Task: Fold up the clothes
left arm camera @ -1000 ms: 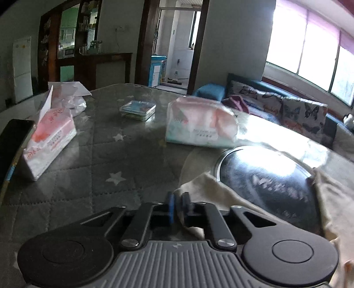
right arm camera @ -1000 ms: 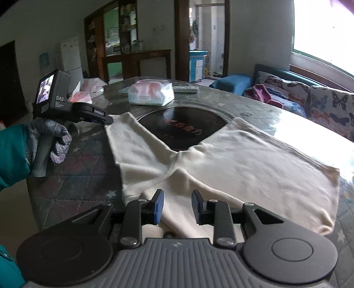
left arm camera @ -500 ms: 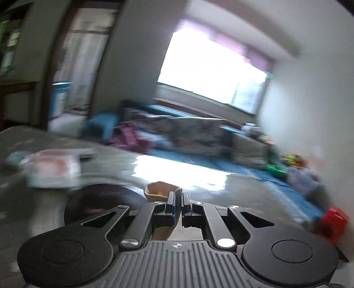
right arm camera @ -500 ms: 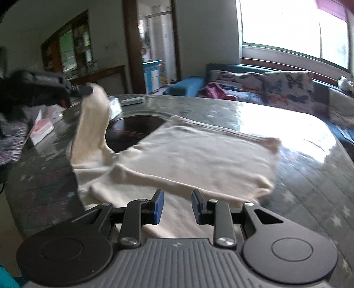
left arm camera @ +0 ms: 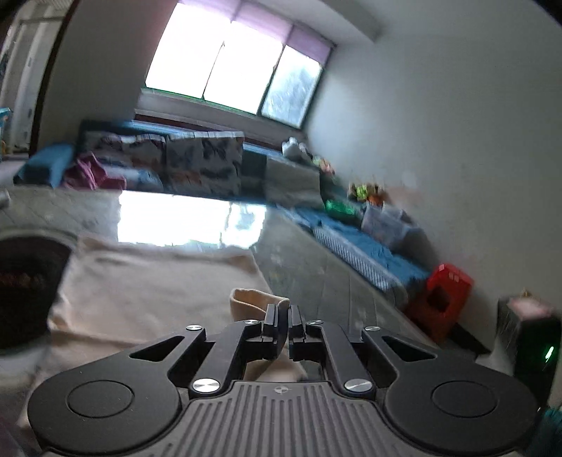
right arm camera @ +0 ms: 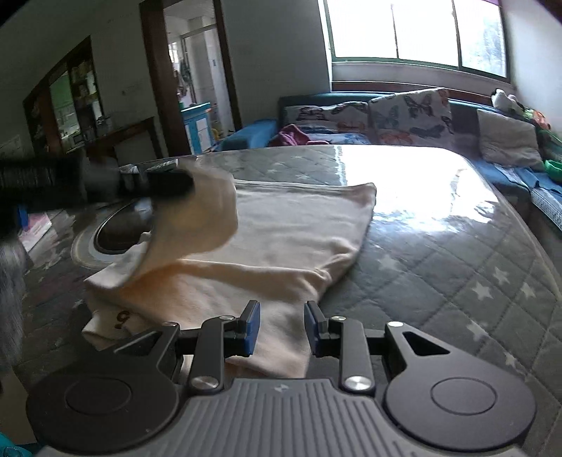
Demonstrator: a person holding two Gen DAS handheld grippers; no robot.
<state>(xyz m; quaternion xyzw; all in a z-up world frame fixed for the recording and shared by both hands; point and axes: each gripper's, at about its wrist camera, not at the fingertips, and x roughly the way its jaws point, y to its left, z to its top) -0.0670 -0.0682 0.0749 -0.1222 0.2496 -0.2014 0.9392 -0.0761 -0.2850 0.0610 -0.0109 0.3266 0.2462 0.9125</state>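
Cream garment [right arm camera: 288, 225] spread flat on a quilted grey, star-patterned surface [right arm camera: 439, 267], partly over a dark round plate [right arm camera: 119, 228] at its left edge. Left of the garment's middle, left tongs [right arm camera: 172, 182] blurred, raised above it, clenched on a cloth end [left arm camera: 253, 302] lifted and curling over the flat part. Nearest the camera, above the garment's near edge, right tongs [right arm camera: 282, 325] parted, blue pads [right arm camera: 253, 327] apart, grasping nothing. Beyond the garment, butterfly-print cushions [right arm camera: 411, 112] under a bright window [right arm camera: 414, 31].
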